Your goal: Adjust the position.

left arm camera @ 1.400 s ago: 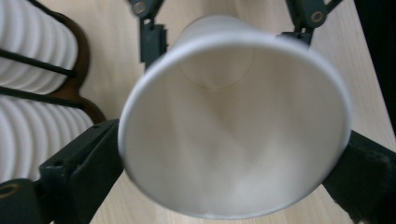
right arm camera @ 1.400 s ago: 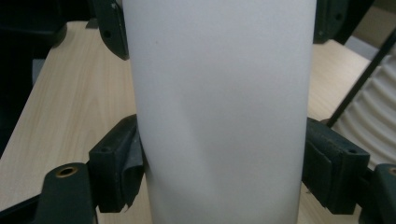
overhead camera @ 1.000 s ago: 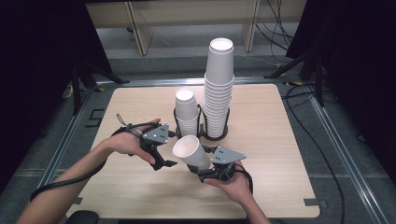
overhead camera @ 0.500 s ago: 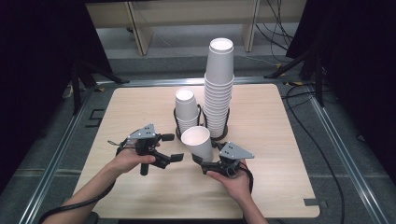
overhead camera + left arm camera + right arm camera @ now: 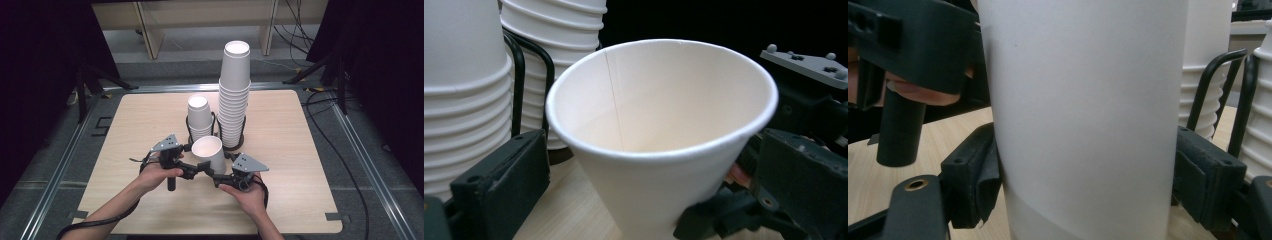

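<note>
A white paper cup [image 5: 208, 152] stands mouth up just above the table [image 5: 300, 150], in front of the cup holder. My right gripper [image 5: 217, 177] is shut on its lower part; in the right gripper view both black pads [image 5: 972, 185] press the cup [image 5: 1083, 110] wall. My left gripper [image 5: 196, 169] comes in from the left and is open. In the left gripper view its jaws stand wide on either side of the cup [image 5: 659, 125], with a gap at the left jaw. The other gripper's jaw clamps the cup's base there.
A black wire holder [image 5: 216, 122] behind the held cup carries a short stack of cups [image 5: 199, 117] and a tall stack [image 5: 235, 95]. Bare tabletop lies left, right and near. Cables run over the floor at the right.
The cup, tilted on its side a second ago, has turned upright in my right gripper. My left gripper has moved right and nearer, up to the cup.
</note>
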Available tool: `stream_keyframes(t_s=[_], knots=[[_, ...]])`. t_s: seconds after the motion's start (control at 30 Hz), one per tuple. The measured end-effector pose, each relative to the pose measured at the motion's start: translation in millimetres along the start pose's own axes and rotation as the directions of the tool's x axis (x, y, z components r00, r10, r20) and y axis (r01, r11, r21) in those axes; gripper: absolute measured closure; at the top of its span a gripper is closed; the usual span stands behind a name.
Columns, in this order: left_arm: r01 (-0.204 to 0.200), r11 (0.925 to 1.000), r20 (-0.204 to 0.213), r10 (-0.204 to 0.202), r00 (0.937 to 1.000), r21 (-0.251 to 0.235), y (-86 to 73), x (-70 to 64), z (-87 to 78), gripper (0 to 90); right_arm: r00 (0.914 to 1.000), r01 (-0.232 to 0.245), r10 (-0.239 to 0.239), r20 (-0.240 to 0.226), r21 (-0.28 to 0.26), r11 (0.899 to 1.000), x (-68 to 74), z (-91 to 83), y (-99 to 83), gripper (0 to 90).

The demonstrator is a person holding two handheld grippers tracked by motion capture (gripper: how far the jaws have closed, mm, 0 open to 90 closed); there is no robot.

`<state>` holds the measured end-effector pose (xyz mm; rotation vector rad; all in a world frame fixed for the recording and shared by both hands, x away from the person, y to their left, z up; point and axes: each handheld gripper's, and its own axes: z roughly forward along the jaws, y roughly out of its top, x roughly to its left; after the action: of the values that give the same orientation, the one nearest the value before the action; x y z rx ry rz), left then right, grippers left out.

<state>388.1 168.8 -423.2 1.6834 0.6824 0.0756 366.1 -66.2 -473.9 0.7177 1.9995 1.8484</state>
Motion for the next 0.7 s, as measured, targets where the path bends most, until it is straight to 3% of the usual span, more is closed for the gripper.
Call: stream_keyframes(t_s=[0.03,0.13,0.17,0.23,0.27,0.3,0.37,0.43,0.47,0.5,0.53,0.57,0.6,0.67,0.7], knots=[[0.004,1.0,-0.002,-0.004,1.0,-0.003,-0.6,-0.6,4.5,0.5,0.9999,-0.005,0.005,0.014,0.005,1.0,1.7,0.3,0.0,22.0],[0.006,1.0,-0.005,-0.006,1.0,-0.002,-0.8,0.0,7.8,1.4,0.9999,-0.003,0.003,-0.011,0.011,1.0,4.0,2.2,0.1,21.9],[0.011,0.9999,-0.002,-0.011,0.9999,-0.005,-0.4,-0.2,10.2,1.8,0.9994,0.033,-0.033,-0.004,0.008,0.999,2.7,3.1,-0.5,21.8],[0.0,0.9999,0.001,0.0,1.0,-0.011,0.7,-0.7,11.9,4.7,0.9992,0.041,-0.041,0.002,0.025,0.999,4.7,3.4,-1.1,21.4],[-0.001,0.9999,0.006,0.001,1.0,-0.013,0.8,-1.2,12.9,5.4,0.9999,0.014,-0.014,-0.002,0.037,0.999,6.4,3.0,-1.8,21.2],[-0.001,0.9999,0.006,0.001,1.0,-0.013,0.8,-1.2,12.9,6.4,0.9994,0.034,-0.034,0.002,0.034,0.999,4.7,3.7,-2.2,20.7],[-0.029,0.9995,0.003,0.029,0.9996,-0.008,0.4,-1.3,14.1,7.2,0.9999,0.014,-0.014,0.003,0.047,0.999,5.6,3.2,-2.1,20.3],[-0.069,0.9976,0.005,0.069,0.9976,0.001,-1.1,-1.3,15.5,9.9,0.9998,0.021,-0.021,0.005,0.062,0.998,5.1,4.2,-2.0,18.8],[-0.069,0.9976,0.005,0.069,0.9976,0.001,-1.1,-1.3,15.5,10.6,0.9998,0.021,-0.021,0.005,0.062,0.998,5.1,4.2,-2.0,18.8],[-0.091,0.9959,0.004,0.091,0.9959,0.006,-1.6,-1.6,16.0,11.2,0.9992,0.025,-0.028,0.027,0.103,0.994,5.8,2.8,-1.3,18.1],[-0.107,0.9942,0.011,0.107,0.9942,-0.008,-3.0,-2.1,18.7,11.8,0.9988,0.042,-0.044,0.019,0.103,0.994,3.9,4.4,-1.8,18.0],[-0.129,0.9916,-0.004,0.129,0.9917,0.009,-2.8,-2.3,18.5,12.2,0.9991,0.025,-0.029,0.029,0.124,0.992,5.5,3.2,-1.3,17.1],[-0.142,0.9898,-0.019,0.142,0.9896,0.007,-3.0,-2.5,19.5,12.4,0.9978,0.05,-0.055,0.038,0.118,0.992,4.0,3.6,-1.6,14.9],[-0.148,0.9889,-0.022,0.149,0.9887,0.006,-3.2,-1.9,20.9,12.5,0.9975,0.052,-0.058,0.04,0.127,0.991,4.0,3.2,-1.9,14.1],[-0.156,0.9877,-0.035,0.156,0.9871,0.006,-3.3,-1.2,21.7,12.6,0.9989,0.025,-0.031,0.036,0.142,0.989,6.1,0.9,-2.9,14.4]])
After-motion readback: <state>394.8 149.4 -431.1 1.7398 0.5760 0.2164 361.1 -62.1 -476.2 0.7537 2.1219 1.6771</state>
